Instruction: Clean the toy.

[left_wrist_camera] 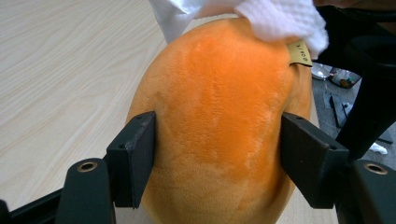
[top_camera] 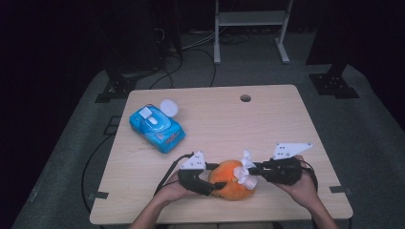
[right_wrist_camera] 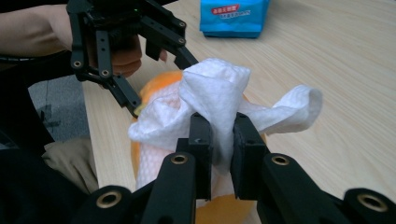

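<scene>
Jaws first: my left gripper (left_wrist_camera: 217,154) has its pads on both flanks of the orange plush (left_wrist_camera: 219,121), one pad per side, fabric pressed flush against each, so it is clamping the toy. My right gripper (right_wrist_camera: 219,140) has its jaws nearly together, pinching a white wipe (right_wrist_camera: 215,93); the cloth bunches up above the pads and one corner flops off to the side.

From the high view, plush (top_camera: 229,179) sits on the table (top_camera: 267,119) near my edge, roughly centre, between the two grippers. Left gripper (top_camera: 212,183) comes at it from the left, right gripper (top_camera: 253,169) from the right, both roughly level with the tabletop. Wipe (top_camera: 247,169) lies against the plush's right side and top, touching it.

Left gripper view shows the wipe (left_wrist_camera: 280,18) draped on the far top of the plush, next to a small tan tag (left_wrist_camera: 301,52) sewn at the seam.

Right gripper view: the left gripper (right_wrist_camera: 135,100) is behind the plush (right_wrist_camera: 154,91), hand (right_wrist_camera: 123,53) wrapped on its body.

Blue wipes pack (top_camera: 156,126) lies well apart, at the table's far left, flip lid (top_camera: 168,108) open. Right gripper view catches the pack (right_wrist_camera: 235,16) at the top edge. Small round hole (top_camera: 245,98) in the tabletop near the far edge.
</scene>
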Action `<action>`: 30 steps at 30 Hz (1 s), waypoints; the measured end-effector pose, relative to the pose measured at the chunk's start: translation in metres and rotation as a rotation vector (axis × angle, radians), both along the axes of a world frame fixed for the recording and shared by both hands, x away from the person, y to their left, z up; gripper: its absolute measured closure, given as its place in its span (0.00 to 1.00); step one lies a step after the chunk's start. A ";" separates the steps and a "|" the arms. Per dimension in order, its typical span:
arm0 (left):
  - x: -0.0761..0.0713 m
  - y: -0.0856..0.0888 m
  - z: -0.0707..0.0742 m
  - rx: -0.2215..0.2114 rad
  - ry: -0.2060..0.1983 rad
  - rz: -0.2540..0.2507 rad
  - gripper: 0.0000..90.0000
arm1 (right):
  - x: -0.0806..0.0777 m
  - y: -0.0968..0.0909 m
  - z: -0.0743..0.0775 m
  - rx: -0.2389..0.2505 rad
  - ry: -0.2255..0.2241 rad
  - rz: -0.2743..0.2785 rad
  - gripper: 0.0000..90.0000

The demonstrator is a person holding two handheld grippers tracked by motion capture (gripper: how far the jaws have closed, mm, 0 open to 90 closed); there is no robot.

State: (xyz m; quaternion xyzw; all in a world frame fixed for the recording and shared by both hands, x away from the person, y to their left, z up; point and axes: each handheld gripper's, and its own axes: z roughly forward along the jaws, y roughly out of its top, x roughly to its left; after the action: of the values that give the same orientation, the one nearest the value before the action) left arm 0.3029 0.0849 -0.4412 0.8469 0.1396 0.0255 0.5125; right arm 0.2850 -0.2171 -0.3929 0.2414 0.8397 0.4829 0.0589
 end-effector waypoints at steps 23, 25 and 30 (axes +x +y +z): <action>-0.001 -0.014 -0.005 -0.013 0.126 -0.001 0.07 | -0.004 0.025 -0.007 -0.051 0.022 0.089 0.88; -0.002 -0.012 -0.002 -0.038 0.065 0.006 0.27 | -0.004 0.025 -0.004 -0.053 0.009 0.067 0.88; -0.007 -0.013 0.015 -0.071 -0.174 0.053 0.46 | -0.004 0.019 0.010 -0.020 -0.067 -0.028 0.88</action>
State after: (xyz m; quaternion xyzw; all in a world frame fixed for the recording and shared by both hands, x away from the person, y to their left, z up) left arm 0.2958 0.0718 -0.4259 0.8187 0.1178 0.1074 0.5517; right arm 0.2814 -0.1981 -0.3832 0.2362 0.8385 0.4814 0.0964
